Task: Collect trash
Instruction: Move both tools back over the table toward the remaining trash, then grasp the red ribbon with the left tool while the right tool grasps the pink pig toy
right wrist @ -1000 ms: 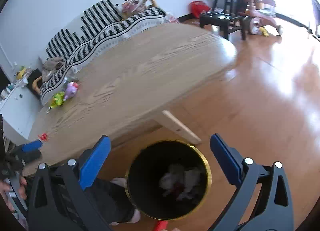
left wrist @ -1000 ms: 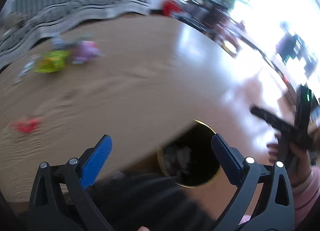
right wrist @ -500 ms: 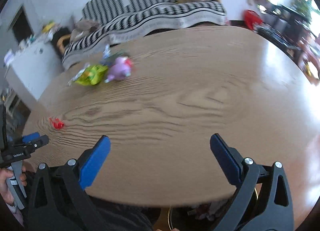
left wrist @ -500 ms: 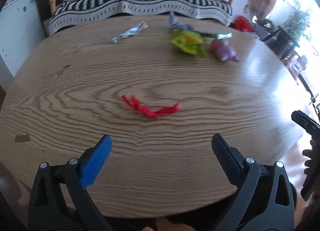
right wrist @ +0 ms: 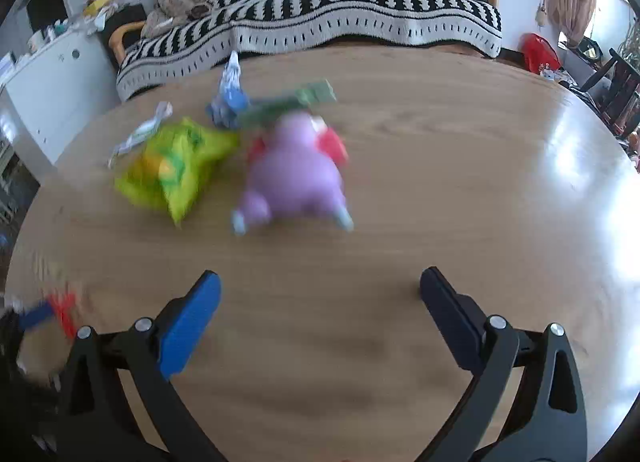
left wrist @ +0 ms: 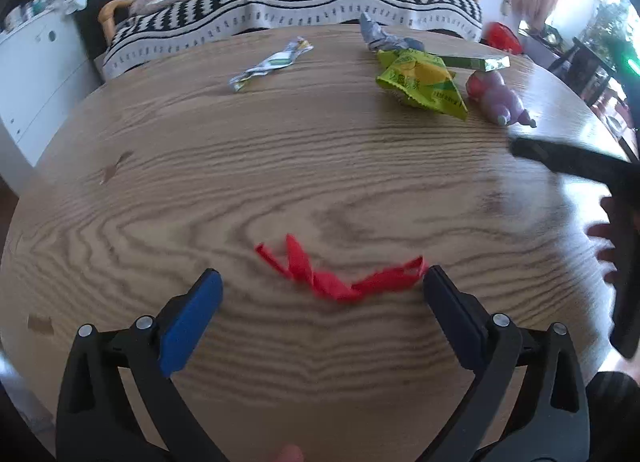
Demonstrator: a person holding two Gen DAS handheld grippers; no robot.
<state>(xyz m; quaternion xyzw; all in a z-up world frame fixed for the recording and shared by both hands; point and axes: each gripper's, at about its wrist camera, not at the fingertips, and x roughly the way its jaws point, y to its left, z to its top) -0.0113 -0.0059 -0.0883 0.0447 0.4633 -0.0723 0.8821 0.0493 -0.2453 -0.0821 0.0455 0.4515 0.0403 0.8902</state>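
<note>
My left gripper (left wrist: 320,294) is open just above the round wooden table (left wrist: 200,166), its jaws to either side of a red scrap of wrapper (left wrist: 336,274) lying on the wood. My right gripper (right wrist: 320,298) is open and empty, low over the table, a short way in front of a purple pouch (right wrist: 296,174) and a yellow-green wrapper (right wrist: 172,170). Further back lie a blue-grey wrapper (right wrist: 230,98), a green box (right wrist: 304,98) and a white-green wrapper (left wrist: 272,62). The right gripper (left wrist: 580,166) shows at the left view's right edge.
A striped black-and-white sofa (right wrist: 320,18) stands behind the table. A white cabinet (left wrist: 36,62) is at the left. Dark chairs (right wrist: 616,90) and a red bag (right wrist: 538,50) stand at the far right. The bin is out of view.
Both grippers swung up from the bin on the floor to the tabletop. The left one has closed in on the red scrap; the right one has neared the purple pouch.
</note>
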